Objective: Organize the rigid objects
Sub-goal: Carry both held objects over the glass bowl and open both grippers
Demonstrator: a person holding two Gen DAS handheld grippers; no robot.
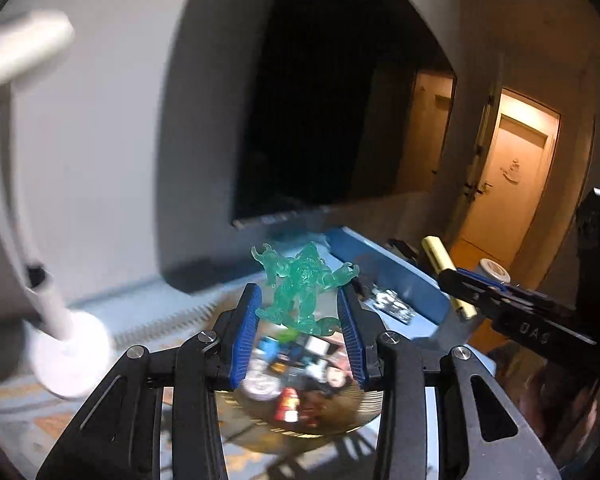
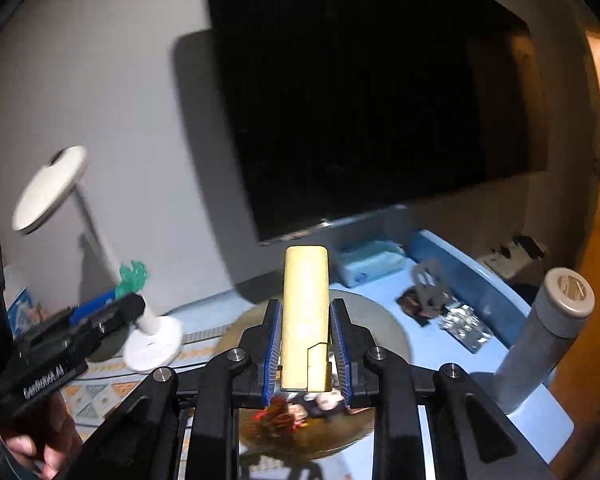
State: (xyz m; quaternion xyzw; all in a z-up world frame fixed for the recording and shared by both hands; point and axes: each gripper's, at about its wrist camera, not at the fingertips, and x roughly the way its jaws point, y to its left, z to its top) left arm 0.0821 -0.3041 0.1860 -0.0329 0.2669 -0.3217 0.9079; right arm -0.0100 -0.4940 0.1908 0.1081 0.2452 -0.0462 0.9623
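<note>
1. Clearly, the left tongs (image 1: 300, 304) clamp a green figurine (image 1: 302, 284) by its legs, above the round tray (image 1: 340, 428); its thin claws look fragile.
2. Right tongs (image 2: 305, 316) pinch a stiff yellow case (image 2: 305, 312) low down, above the desk (image 2: 500, 360); smooth, possibly slippery.

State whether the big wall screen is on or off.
Off, it appears: the screen is uniformly black in both views.
</note>
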